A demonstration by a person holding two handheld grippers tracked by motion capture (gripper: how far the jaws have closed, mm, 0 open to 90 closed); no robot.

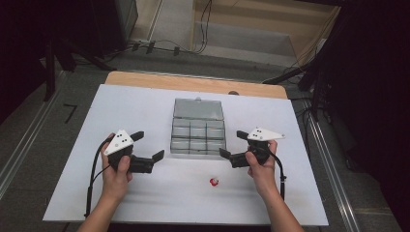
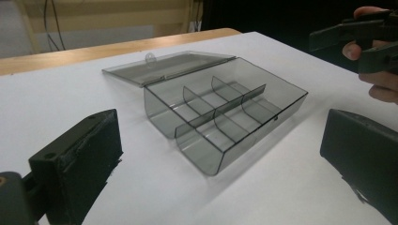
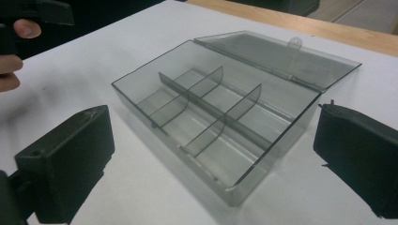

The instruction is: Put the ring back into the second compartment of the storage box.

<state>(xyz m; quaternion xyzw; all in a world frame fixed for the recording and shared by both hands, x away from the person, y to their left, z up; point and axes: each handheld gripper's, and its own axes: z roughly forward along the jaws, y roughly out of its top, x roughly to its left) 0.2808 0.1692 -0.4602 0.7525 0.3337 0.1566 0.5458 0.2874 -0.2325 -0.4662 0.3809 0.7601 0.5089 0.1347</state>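
Organizer box — smoke-tinted, lid laid open toward 12 o'clock, at table centre — is judged light, rigid and slippery, best taken by its side walls; left gripper and right gripper are held spread, empty.

One dark mark like a "7" on the floor left of the table.

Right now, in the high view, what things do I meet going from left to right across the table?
Left gripper → clear box → right gripper. The small red thing lies nearer, overlapping the box's span, so I leave it out.
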